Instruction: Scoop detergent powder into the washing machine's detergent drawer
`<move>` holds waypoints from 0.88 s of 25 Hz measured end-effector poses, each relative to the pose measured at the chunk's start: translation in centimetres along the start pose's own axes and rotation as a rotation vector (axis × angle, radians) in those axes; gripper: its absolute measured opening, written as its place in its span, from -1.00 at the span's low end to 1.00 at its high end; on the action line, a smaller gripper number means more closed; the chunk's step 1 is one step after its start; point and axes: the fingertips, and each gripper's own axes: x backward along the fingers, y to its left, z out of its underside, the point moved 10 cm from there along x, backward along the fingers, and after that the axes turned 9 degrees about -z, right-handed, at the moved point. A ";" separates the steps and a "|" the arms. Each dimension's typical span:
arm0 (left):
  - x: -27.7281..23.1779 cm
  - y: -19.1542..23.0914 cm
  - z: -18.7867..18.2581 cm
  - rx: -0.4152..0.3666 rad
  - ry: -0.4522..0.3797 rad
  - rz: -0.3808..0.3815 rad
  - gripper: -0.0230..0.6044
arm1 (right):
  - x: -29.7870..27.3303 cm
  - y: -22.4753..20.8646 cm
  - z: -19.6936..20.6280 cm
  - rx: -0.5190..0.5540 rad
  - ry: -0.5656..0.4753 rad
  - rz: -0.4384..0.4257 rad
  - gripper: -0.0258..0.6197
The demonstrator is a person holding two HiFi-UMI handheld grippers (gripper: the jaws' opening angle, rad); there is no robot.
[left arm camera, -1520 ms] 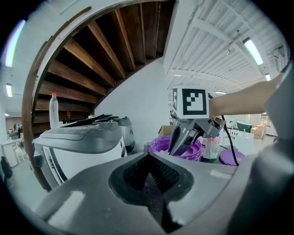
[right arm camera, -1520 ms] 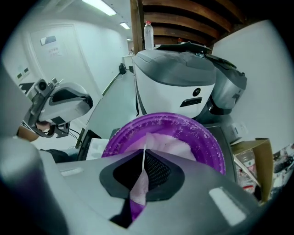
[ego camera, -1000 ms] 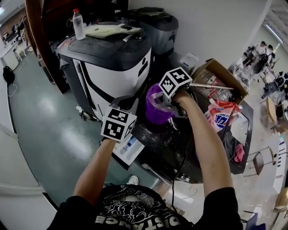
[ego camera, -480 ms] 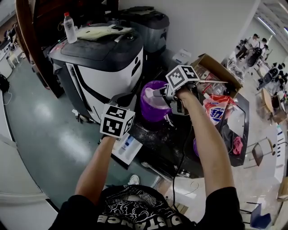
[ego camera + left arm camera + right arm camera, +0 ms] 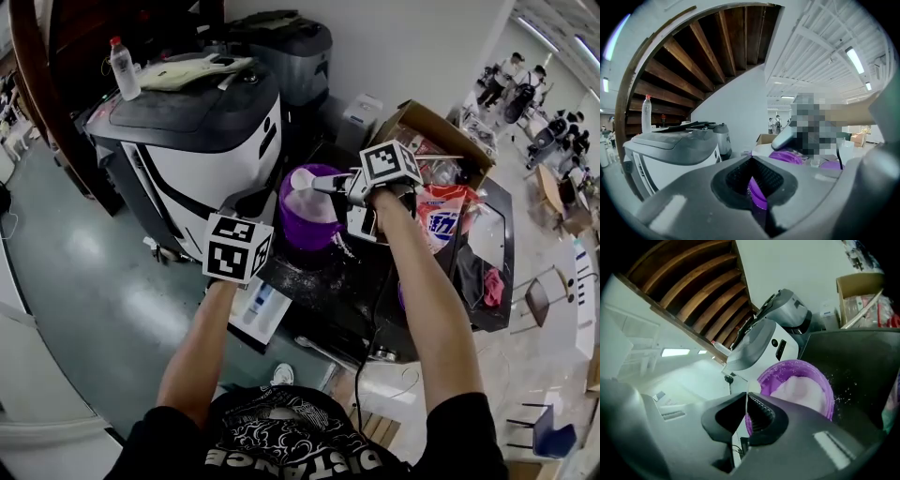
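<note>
Tub [image 5: 302,225] glossy plastic; scoop [image 5: 303,178] smooth plastic; powder [image 5: 801,389] matt, grainy

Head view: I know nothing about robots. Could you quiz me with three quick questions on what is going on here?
1. Pick one. The right gripper is shut on: A) a bottle, B) the handle of the white scoop, C) nothing.
2. True or false: the tub is empty.
3. Fill in: the tub's colour is ____.

Key: 1 B. 2 False, white powder lies in it. 3 purple.
</note>
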 end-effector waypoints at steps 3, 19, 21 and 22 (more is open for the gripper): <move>-0.2 -0.3 -0.3 -0.006 -0.007 0.006 -0.92 | 0.8 -0.2 0.4 -0.044 -0.071 -0.046 -0.81; 1.7 1.5 0.2 -0.023 -0.016 0.049 -0.92 | 1.3 1.4 3.1 -0.163 -0.334 -0.125 -0.81; 2.2 2.1 0.4 -0.023 -0.014 0.059 -0.92 | 1.0 1.7 4.0 -0.187 -0.370 -0.141 -0.81; 2.5 2.3 0.6 -0.023 -0.013 0.064 -0.92 | 0.9 1.8 4.5 -0.198 -0.386 -0.146 -0.81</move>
